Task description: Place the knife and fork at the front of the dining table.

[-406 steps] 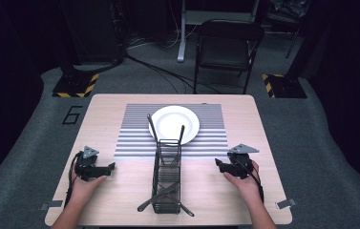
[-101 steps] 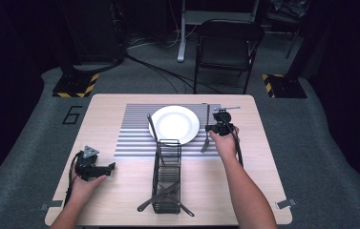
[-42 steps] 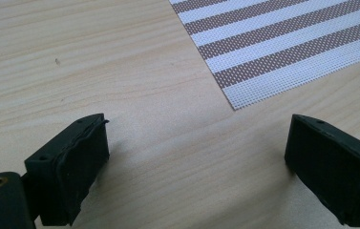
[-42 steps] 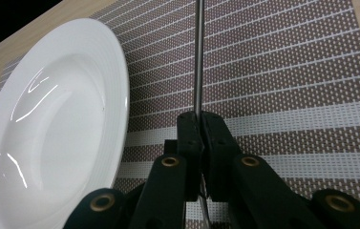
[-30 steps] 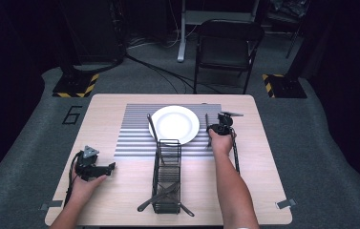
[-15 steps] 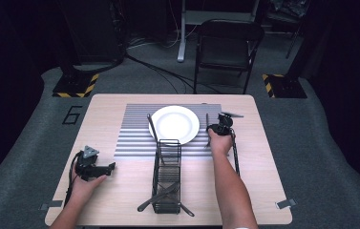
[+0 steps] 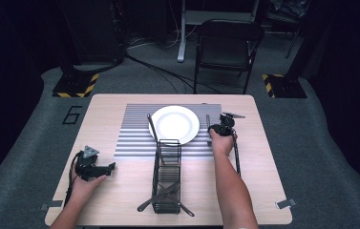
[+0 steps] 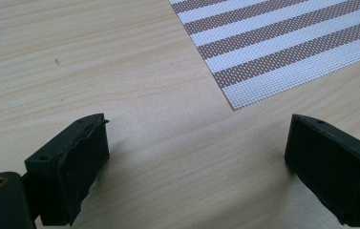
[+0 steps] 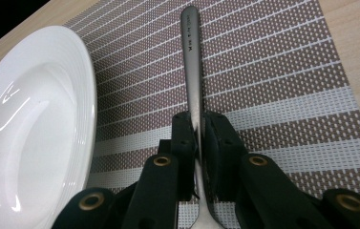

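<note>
Barely shifted over the last half second: right gripper [image 9: 197, 143] parked just right of the white plate [image 9: 34, 129], black jaws clamped on the flat, brushed-metal handle of a utensil [image 9: 192, 62] lying over the woven, striped placemat [image 9: 273, 71]. Far earlier, sat at the near right edge of the table. Utensil handle long, narrow, round-tipped, faintly stamped; head hidden under the jaws. Plate glossy, ringed at the rim. Left gripper [image 8: 194, 167] unmoved, resting low over pale wood-grain table [image 8: 72, 57], blocky rubber pads spread wide and empty, mat corner just beyond. Black wire caddy [image 7: 167, 176] at centre front, cutlery poking out.
</note>
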The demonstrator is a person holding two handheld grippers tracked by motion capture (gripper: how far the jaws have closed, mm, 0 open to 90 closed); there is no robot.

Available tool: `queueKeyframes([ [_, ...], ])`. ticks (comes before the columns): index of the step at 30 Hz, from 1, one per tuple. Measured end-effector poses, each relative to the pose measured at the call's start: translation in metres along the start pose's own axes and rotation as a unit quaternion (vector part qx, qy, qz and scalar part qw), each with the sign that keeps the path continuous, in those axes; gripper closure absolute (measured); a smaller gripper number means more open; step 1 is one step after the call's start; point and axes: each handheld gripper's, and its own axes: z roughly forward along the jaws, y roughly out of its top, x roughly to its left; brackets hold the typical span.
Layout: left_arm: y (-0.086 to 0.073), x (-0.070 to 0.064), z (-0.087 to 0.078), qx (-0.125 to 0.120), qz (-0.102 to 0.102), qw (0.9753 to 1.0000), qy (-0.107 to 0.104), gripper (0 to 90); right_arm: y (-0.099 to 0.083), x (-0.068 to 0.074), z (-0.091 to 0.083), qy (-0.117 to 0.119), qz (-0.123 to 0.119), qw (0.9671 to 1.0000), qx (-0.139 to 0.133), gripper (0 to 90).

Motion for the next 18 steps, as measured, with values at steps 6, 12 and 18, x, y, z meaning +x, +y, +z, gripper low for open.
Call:
queueKeyframes([
  [6, 0.000, 0.000, 0.000, 0.000, 0.000, 1.0000, -0.001, 7.6, -0.001, 0.001, -0.006, -0.004, -0.017, 0.9998, -0.007, 79.3],
  [12, 0.000, 0.000, 0.000, 0.000, -0.001, 1.0000, 0.000, 7.6, 0.000, 0.002, -0.021, -0.019, -0.049, 0.9986, -0.012, 72.9],
  [18, 0.000, 0.000, 0.000, -0.002, 0.000, 1.0000, -0.001, 8.0, -0.006, 0.002, -0.037, -0.026, -0.092, 0.9954, -0.012, 66.6],
])
